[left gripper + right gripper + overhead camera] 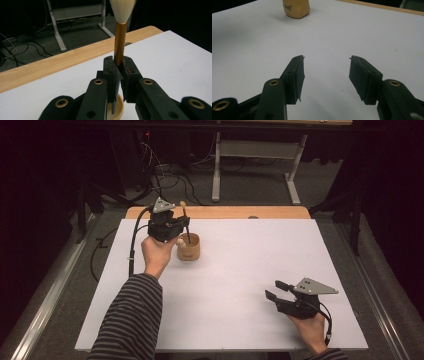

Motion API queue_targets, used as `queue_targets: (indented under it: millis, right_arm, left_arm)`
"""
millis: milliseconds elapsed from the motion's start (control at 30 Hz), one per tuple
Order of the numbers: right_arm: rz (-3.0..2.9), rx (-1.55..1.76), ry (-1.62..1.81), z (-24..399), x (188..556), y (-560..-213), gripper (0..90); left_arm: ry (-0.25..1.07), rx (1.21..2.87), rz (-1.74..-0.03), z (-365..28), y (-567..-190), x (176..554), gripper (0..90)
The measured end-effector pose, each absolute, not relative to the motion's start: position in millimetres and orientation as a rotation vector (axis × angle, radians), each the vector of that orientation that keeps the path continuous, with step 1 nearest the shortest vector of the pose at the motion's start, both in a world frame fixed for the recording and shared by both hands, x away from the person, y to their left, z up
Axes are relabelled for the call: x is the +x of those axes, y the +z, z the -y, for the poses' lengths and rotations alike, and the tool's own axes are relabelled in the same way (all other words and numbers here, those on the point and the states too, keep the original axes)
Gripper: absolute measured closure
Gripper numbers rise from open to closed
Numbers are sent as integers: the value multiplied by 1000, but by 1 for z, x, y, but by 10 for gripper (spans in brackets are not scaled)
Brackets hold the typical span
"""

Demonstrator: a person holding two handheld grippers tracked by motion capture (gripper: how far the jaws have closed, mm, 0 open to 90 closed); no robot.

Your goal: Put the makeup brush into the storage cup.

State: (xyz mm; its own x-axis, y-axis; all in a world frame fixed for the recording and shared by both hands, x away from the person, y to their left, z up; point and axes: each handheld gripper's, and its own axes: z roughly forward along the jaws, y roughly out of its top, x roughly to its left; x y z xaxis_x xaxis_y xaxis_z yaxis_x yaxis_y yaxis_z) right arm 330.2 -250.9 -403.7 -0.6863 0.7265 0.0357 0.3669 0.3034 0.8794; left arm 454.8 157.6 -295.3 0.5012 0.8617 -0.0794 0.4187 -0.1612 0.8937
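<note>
Left gripper [119, 68]: jaws closed on the brush [120, 42]. The pads clamp the gold ferrule near its lower end. The brush stands upright, with the pale bristle tuft above the jaws and the dark handle running down below them. The lower end of the handle sits inside the cup [119, 110], directly under the jaws. In the high view the left gripper [175, 226] is at the far left part of the table [240, 285], held by the left hand [157, 252] in a striped sleeve, and the brush [186, 222] rises out of the cup [188, 247] with a slight tilt. The cup is tan, stands upright on the white surface, and is just beside the left hand.

Right gripper [326, 72]: jaws apart, with nothing between the pads and bare white surface showing in the gap. In the high view the right gripper [274, 289] is at the near right part of the table, held by the right hand [311, 327], low over the surface, jaws pointing toward the left. It is well apart from the cup and brush. In the right gripper view the cup [296, 8] stands far ahead, near the top edge.

A strip of bare wood runs along the table's far edge.
</note>
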Motion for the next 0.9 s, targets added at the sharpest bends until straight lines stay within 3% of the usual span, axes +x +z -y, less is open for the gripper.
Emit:
queue_targets:
  millis: [900]
  right_arm:
    - [-2196, 994, 1342, 251, 330, -403, 468]
  left_arm:
    - [575, 1878, -1133, -149, -312, 471, 830]
